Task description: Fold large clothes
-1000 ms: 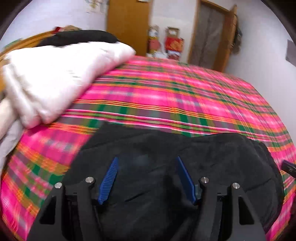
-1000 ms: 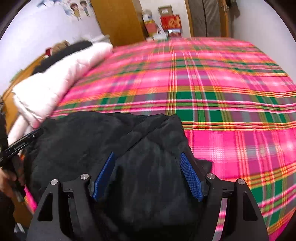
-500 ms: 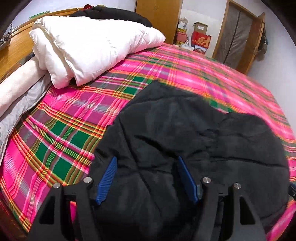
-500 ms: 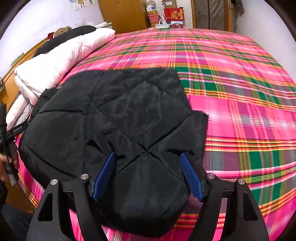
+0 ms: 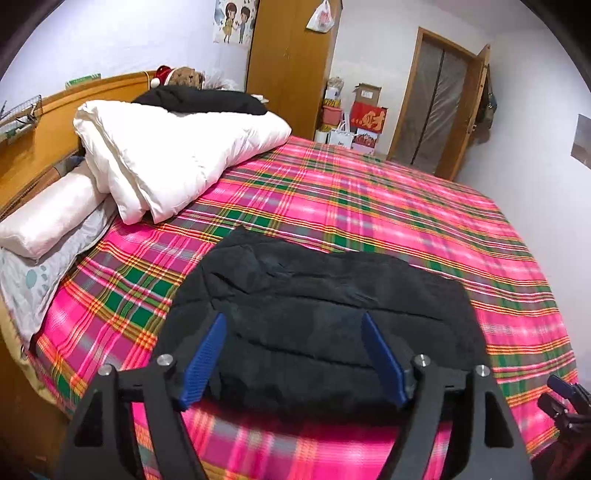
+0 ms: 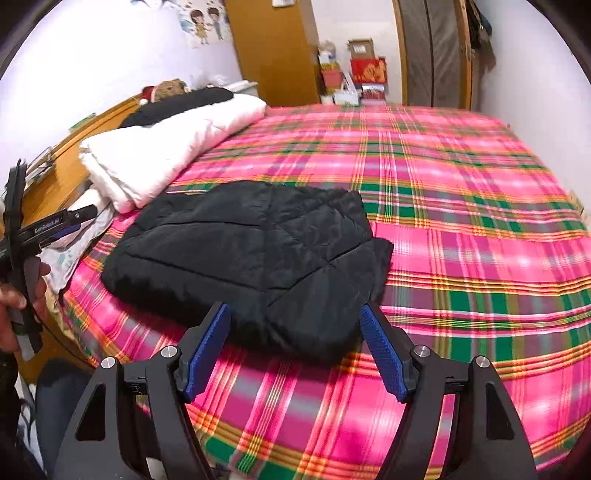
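One black quilted jacket (image 6: 255, 254), folded into a compact block, lies flat on the plaid bedspread (image 6: 461, 206) near the bed's near edge; it fills the centre-left of the right wrist view and the lower centre of the left wrist view (image 5: 325, 317). A flap sticks out at its right side in the right wrist view.

Two grippers. Left gripper (image 5: 295, 358): jaws spread wide, blue pads on either side of the jacket's near edge in the frame, holding nothing; contact with the cloth cannot be told. Right gripper (image 6: 297, 350): jaws also spread, empty, just short of the jacket's near edge, over bare bedspread. The left gripper also shows at the left edge of the right wrist view, held by one hand (image 6: 14, 310); the right gripper's tip peeks in at the lower right of the left wrist view.

One white folded duvet (image 5: 177, 155) in the upper left, with one black garment (image 5: 199, 101) on top of it and one teddy bear (image 5: 186, 77) behind. Two pillows below the duvet: one pale pink pillow (image 5: 51, 221) lying on one grey pillow (image 5: 48, 273).

Surface: pink, green and orange plaid, covering the whole bed. Room: wooden headboard (image 5: 55, 122) left, one wooden wardrobe (image 5: 291, 66), one doorway (image 5: 439, 107) at upper right, boxes (image 5: 354, 122) stacked between them, white walls, one cartoon poster (image 5: 234, 20).
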Demonstrator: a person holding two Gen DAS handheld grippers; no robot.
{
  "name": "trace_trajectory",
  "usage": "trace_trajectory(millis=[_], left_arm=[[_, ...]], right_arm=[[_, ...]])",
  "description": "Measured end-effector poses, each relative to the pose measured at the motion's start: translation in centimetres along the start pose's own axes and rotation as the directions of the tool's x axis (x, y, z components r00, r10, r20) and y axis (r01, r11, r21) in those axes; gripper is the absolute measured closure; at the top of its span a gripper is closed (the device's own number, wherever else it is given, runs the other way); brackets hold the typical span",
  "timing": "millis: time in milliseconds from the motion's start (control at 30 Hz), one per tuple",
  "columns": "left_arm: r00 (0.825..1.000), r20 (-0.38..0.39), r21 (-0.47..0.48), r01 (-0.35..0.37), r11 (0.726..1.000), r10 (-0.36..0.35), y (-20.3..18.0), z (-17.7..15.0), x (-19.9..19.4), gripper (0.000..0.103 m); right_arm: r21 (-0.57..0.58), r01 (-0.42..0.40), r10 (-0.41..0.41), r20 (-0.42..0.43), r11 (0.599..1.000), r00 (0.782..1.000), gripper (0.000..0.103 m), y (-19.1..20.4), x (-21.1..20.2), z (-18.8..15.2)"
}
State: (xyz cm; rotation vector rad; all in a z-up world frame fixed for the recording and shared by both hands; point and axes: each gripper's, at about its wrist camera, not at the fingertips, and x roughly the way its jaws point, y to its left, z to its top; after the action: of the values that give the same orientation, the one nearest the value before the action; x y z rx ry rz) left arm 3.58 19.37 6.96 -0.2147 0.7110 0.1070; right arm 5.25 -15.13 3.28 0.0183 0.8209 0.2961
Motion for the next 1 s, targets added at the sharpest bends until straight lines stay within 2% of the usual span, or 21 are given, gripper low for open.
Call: trace_trajectory(millis=[133,333,433,633,767,1000], left_arm=[[1.0,-0.011,0.002,-0.002,1.0,0.002,-2.1,-2.4,-3.5,0.022],[0.998,-0.064,-0.013,-0.011,1.0,0.01,-3.8,-6.3,-6.2,0.022],[0.997,-0.081,-0.008,-0.01,1.0,0.009,-4.5,-7.9,-6.5,0.022],[0.992,-0.128,0.007,0.02,1.0,-0.019,-5.8,-10.1,-5.5,0.022],[0.989,-0.149,0.019,0.0,1.0,0.003,-6.2,-10.7,-5.0,0.022],[0.985,-0.17,0.018,0.006,1.0,-0.003,-6.4,-11.2,-4.4,0.022]], right_arm=[[-0.008,0.0,0.0,0.021,1.0,1.0,0.03,0.6,-3.0,-1.5],[-0.038,0.004,-0.003,0.028,0.999,1.0,0.03,1.4,-5.4,-3.7],[-0.064,0.015,-0.013,0.034,0.998,0.999,0.03,1.8,-5.8,-4.5],[-0.072,0.022,-0.024,-0.03,0.997,0.999,0.03,2.0,-4.3,-5.7],[-0.089,0.021,-0.025,-0.048,0.996,0.999,0.03,2.3,-3.8,-6.3],[-0.097,0.01,-0.017,-0.069,0.995,0.997,0.03,2.7,-3.1,-6.6]])
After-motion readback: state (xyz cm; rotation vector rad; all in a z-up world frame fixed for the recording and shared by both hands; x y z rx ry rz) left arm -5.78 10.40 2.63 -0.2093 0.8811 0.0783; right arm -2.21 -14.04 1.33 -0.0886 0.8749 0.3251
